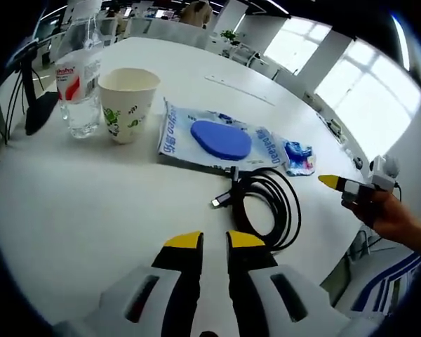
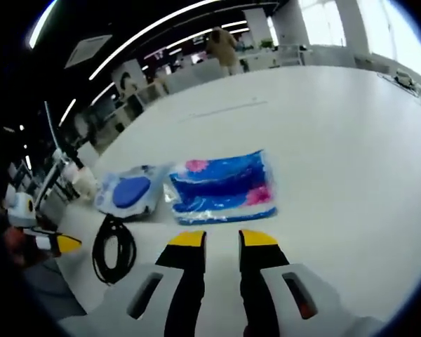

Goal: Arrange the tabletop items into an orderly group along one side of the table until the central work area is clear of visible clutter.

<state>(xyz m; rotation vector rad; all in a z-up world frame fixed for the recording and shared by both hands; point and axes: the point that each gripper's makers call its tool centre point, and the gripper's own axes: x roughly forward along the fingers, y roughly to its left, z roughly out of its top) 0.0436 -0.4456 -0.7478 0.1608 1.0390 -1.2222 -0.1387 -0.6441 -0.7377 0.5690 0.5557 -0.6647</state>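
Coiled black cable (image 1: 266,203) sits mid-table just ahead of the left gripper (image 1: 214,242), right beside the tissue pack (image 1: 217,137) with the blue pad. Left's jaws look narrow and empty, and so do the right gripper's (image 2: 223,240). I'd open wider and pinch several loops together. Paper cup (image 1: 128,103): contents hidden; water bottle (image 1: 79,70) partly full.

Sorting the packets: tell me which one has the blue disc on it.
The pale packet beside the black cable; the other packet is bright blue with pink flowers.
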